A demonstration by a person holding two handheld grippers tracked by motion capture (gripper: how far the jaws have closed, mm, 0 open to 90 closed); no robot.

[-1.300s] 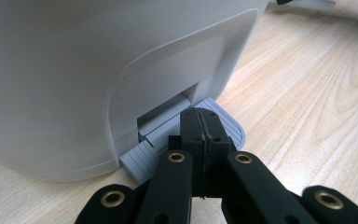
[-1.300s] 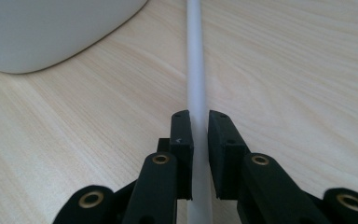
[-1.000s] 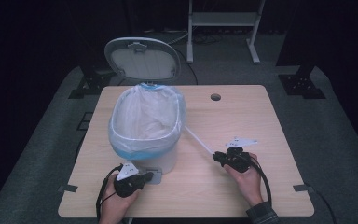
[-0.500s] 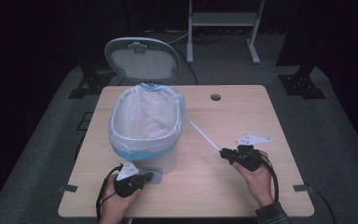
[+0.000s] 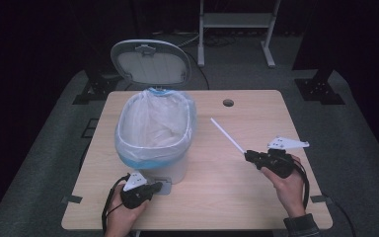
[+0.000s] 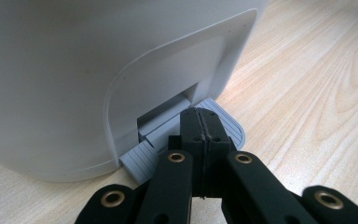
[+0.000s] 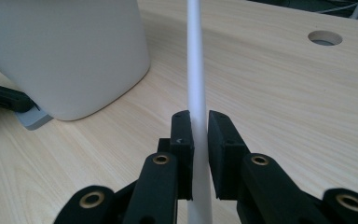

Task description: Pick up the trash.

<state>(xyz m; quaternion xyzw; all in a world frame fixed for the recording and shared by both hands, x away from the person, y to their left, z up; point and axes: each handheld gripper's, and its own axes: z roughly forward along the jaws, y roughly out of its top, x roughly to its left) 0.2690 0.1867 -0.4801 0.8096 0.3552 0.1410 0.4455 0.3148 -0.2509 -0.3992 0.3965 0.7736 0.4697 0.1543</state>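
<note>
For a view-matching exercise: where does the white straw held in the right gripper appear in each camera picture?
High view: white straw right of centre, slanting up-left from the right gripper.
Left gripper view: not in it.
Right gripper view: straw runs up the middle, clamped between the jaws.
Shared landmark: the white bin.

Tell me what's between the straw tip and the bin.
Nothing: in the high view, bare table separates the straw tip from the bin.

thin white plastic straw running off the top and bottom edges in the right gripper view, grey ribbed plastic foot pedal half hidden behind shut black jaws, white round bin body cropped top and left
</note>
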